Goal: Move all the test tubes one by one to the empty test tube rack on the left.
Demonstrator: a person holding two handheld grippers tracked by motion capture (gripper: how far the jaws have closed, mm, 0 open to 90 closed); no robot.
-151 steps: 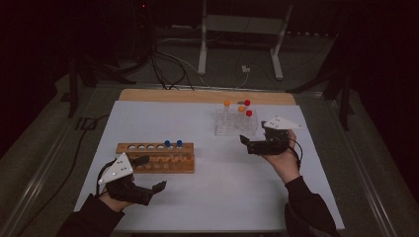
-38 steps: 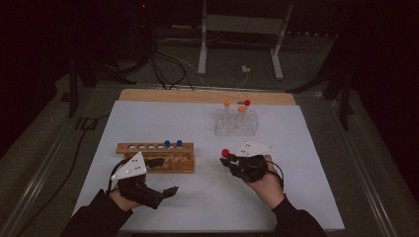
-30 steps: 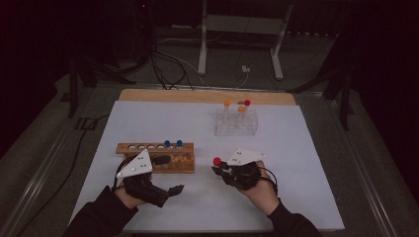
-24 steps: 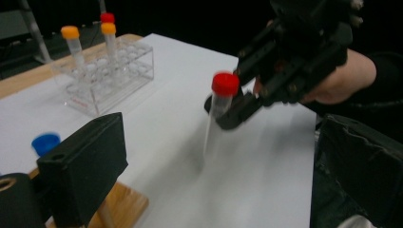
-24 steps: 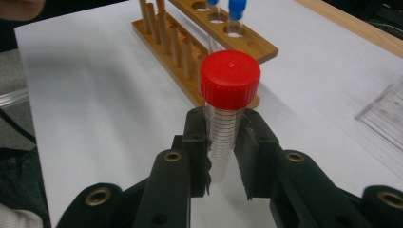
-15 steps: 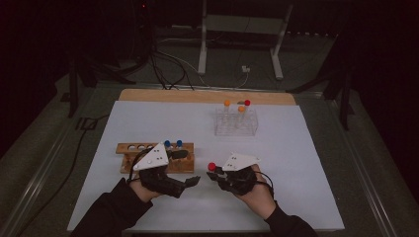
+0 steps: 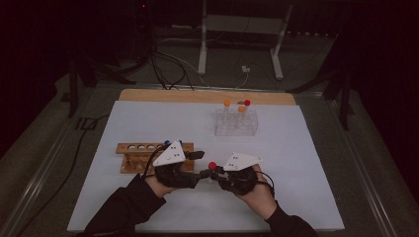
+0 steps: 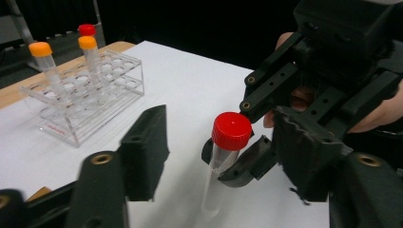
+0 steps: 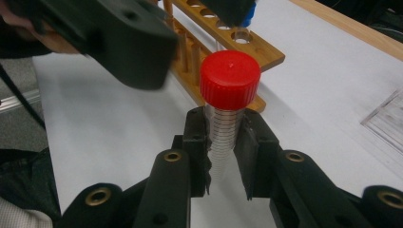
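Tube [image 9: 227, 123] with the red cap sits just right of the wooden rack [image 7: 133, 157], pinched in the right claw [image 9: 223, 156]. Left claw [image 8: 209, 156], half wide, has just been closing around it. Next: a gentle hand-over.

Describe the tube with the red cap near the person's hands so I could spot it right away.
On the white table, look at the near middle, where the two hands meet. The red-capped tube stands upright, pinched in the right gripper, with the left gripper open around it. The other red-capped tube sits far back in the clear rack.
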